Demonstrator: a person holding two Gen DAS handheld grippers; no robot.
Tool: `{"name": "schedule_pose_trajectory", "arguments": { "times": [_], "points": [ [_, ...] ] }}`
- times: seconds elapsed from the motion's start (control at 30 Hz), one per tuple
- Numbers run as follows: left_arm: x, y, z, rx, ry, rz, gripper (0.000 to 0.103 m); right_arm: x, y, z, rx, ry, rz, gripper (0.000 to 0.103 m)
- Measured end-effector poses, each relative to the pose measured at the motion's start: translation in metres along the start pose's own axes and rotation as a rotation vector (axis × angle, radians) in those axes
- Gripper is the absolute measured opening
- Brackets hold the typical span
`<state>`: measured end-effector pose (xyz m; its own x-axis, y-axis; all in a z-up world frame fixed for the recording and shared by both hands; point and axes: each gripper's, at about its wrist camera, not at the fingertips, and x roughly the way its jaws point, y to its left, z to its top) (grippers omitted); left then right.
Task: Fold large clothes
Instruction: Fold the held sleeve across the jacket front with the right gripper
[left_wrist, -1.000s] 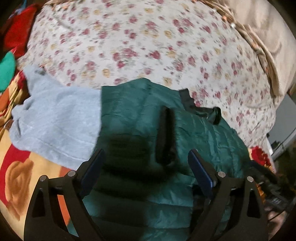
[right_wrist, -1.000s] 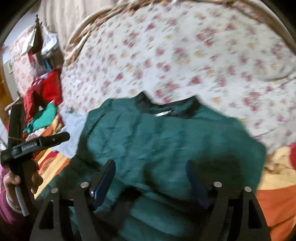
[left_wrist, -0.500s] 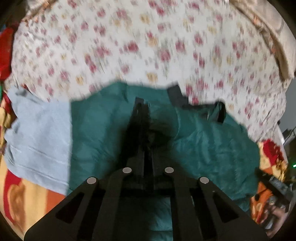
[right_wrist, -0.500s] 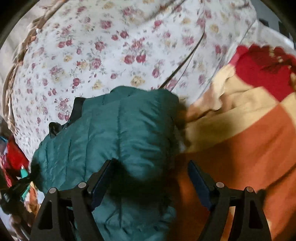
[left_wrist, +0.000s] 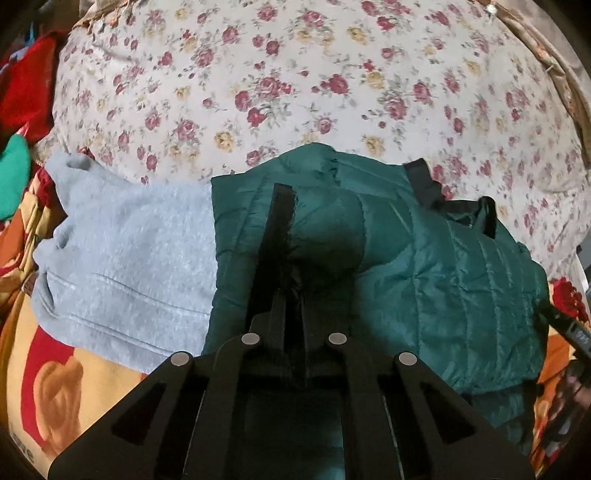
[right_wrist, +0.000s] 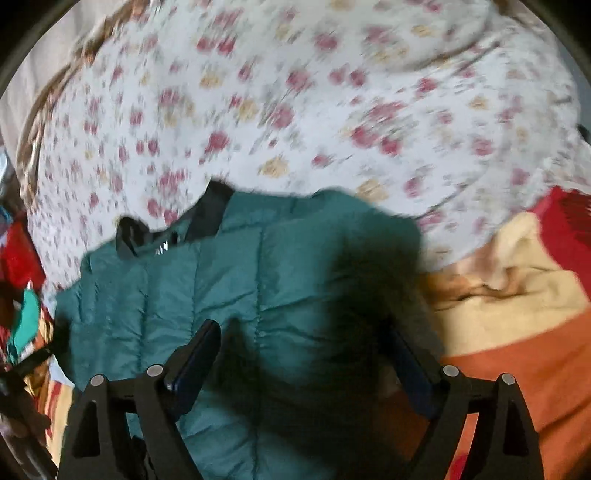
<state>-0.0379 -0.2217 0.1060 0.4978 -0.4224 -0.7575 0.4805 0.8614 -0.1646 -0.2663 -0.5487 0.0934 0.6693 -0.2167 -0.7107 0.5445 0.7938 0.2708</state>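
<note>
The jacket (left_wrist: 461, 288) is dark teal, quilted, with black trim at its collar. Left of the jacket lies a pale grey sweater (left_wrist: 125, 258). Behind the jacket, the sheet (left_wrist: 295, 81) is white with red and yellow roses. The blanket (right_wrist: 517, 332) right of the jacket is orange, cream and red.

A home bedroom: a floral bedsheet (left_wrist: 295, 81) covers a bed. On it lie a green quilted jacket (left_wrist: 461, 280), a grey sweatshirt (left_wrist: 129, 258) beside it, and a patterned orange blanket (right_wrist: 517, 332) along its near edge.
</note>
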Motion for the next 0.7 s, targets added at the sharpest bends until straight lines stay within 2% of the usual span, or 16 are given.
{"name": "schedule_pose_trajectory", "arguments": {
  "times": [0.03, 0.07, 0.1, 0.17, 0.23, 0.3, 0.5, 0.6, 0.7],
  "points": [
    [-0.004, -0.001, -0.001, 0.009, -0.003, 0.004, 0.013, -0.010, -0.003, -0.001, -0.002, -0.018, -0.007, 0.089],
    [-0.009, -0.003, -0.001, 0.025, -0.012, 0.010, 0.028, -0.023, -0.003, -0.003, -0.016, -0.038, -0.004, 0.089],
    [-0.013, -0.004, -0.002, 0.036, -0.025, 0.014, 0.048, -0.033, -0.002, -0.005, -0.031, -0.053, 0.006, 0.089],
    [-0.027, -0.006, -0.004, 0.046, -0.073, 0.011, 0.061, -0.046, 0.003, -0.011, -0.056, -0.070, 0.041, 0.089],
    [-0.037, -0.010, -0.007, 0.060, -0.114, 0.008, 0.062, -0.048, 0.017, -0.019, -0.104, -0.043, 0.095, 0.089],
    [-0.038, -0.017, -0.009, 0.086, -0.127, 0.015, 0.064, -0.037, 0.032, -0.024, -0.147, -0.006, 0.106, 0.089],
    [-0.002, -0.033, -0.018, 0.133, -0.060, 0.091, 0.064, 0.023, 0.057, -0.024, -0.220, 0.041, 0.014, 0.088],
    [0.026, -0.032, -0.023, 0.122, 0.015, 0.112, 0.064, 0.043, 0.057, -0.019, -0.235, 0.036, -0.011, 0.088],
    [0.032, -0.030, -0.024, 0.103, 0.001, 0.108, 0.065, 0.053, 0.058, -0.014, -0.259, 0.018, -0.025, 0.088]
  ]
}}
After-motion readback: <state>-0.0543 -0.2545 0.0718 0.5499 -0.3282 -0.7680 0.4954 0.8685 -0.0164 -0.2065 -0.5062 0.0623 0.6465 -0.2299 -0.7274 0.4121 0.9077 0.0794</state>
